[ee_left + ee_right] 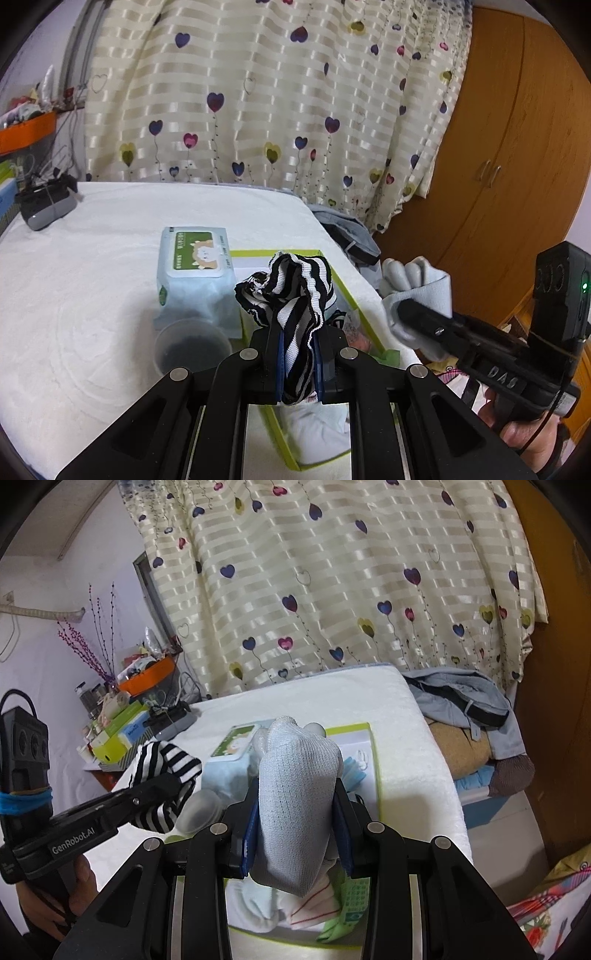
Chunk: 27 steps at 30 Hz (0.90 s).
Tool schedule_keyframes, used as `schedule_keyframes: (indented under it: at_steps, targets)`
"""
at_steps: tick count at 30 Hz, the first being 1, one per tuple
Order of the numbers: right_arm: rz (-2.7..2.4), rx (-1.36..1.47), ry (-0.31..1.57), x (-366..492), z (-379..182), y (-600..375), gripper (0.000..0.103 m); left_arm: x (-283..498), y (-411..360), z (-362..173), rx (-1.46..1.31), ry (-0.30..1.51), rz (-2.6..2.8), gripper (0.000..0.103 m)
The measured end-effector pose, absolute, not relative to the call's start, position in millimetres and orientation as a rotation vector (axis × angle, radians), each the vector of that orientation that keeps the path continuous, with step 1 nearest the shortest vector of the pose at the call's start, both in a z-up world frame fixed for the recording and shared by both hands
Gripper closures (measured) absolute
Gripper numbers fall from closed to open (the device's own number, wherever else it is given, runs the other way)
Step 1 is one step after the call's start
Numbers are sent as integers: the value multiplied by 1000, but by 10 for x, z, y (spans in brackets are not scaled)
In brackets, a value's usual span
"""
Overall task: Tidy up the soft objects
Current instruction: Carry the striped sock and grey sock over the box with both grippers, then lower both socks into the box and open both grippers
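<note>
My left gripper (297, 343) is shut on a black-and-white striped sock (291, 291) and holds it above a green-rimmed box (352, 295) on the white-covered table. My right gripper (297, 805) is shut on a pale grey glove (295, 775) and holds it above the same box (373, 753). In the left wrist view the right gripper (410, 314) shows at the right with the glove (424, 284). In the right wrist view the left gripper (162, 786) shows at the left with the striped sock (162, 768). White and green soft items (295, 912) lie in the box.
A pack of wet wipes (195, 273) and a clear plastic cup (192, 347) stand left of the box. A grey device (44, 206) lies at the table's far left. Folded clothes (465, 701) lie right of the table. A curtain and a wooden wardrobe (498, 147) stand behind.
</note>
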State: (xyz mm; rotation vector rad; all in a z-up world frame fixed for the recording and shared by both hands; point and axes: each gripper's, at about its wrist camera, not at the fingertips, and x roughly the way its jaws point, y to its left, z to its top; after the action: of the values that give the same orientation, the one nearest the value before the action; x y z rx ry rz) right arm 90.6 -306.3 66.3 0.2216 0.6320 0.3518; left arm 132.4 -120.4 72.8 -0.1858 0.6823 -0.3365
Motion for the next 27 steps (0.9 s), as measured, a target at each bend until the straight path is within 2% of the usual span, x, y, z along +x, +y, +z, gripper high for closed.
schedule_keyframes:
  at_steps: [23,27]
  targets:
    - [327,108,768,1610,140,-2854,67,2302,-1563,538,-120,799,-320,92]
    - [341,106,781,1677,80,-2835,62,2422,-1576,431,-118,835,-316,92]
